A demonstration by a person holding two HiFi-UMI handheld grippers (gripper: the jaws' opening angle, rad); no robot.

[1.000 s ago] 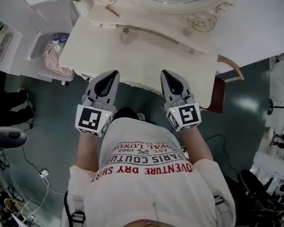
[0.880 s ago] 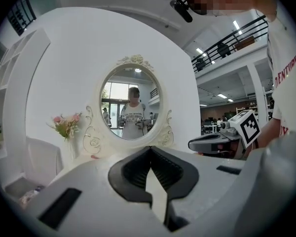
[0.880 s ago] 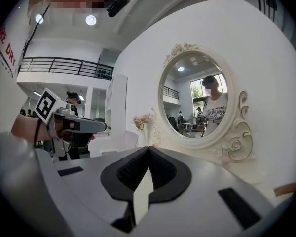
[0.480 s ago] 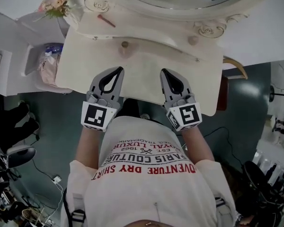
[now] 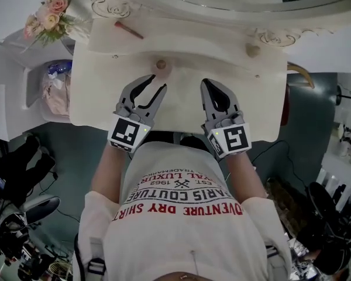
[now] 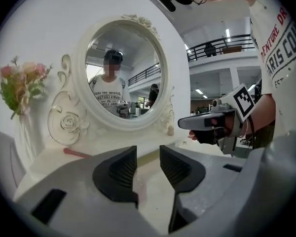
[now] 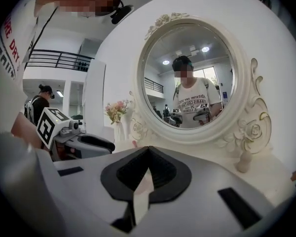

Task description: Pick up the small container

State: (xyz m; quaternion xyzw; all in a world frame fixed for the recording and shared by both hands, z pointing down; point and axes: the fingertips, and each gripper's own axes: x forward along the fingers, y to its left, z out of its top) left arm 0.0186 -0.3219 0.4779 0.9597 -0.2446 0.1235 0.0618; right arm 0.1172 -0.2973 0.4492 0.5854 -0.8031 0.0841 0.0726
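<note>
A small clear container with a brown lid (image 5: pixel 161 65) stands on the cream vanity table (image 5: pixel 105 69), just beyond the tips of my left gripper (image 5: pixel 154 88). That gripper's jaws are opening, with a gap between the ribbed pads (image 6: pixel 123 168) and nothing gripped; the container is mostly hidden behind them in the left gripper view. My right gripper (image 5: pixel 210 88) hovers beside it over the table's front, its jaws shut and empty, tips meeting in the right gripper view (image 7: pixel 148 151). A second small bottle-like piece (image 5: pixel 253 51) stands at the back right, also visible as a small bottle (image 7: pixel 244 162).
A round mirror in an ornate white frame (image 6: pixel 122 68) rises at the table's back. A red stick (image 5: pixel 128 30) lies at the back left near a vase of pink flowers (image 5: pixel 47 16). A bin with bags (image 5: pixel 55 89) stands left of the table. Floor clutter surrounds me.
Both grippers have moved forward over the table toward the mirror. The left gripper's jaws, shut before, now stand apart. The right gripper stays shut.
</note>
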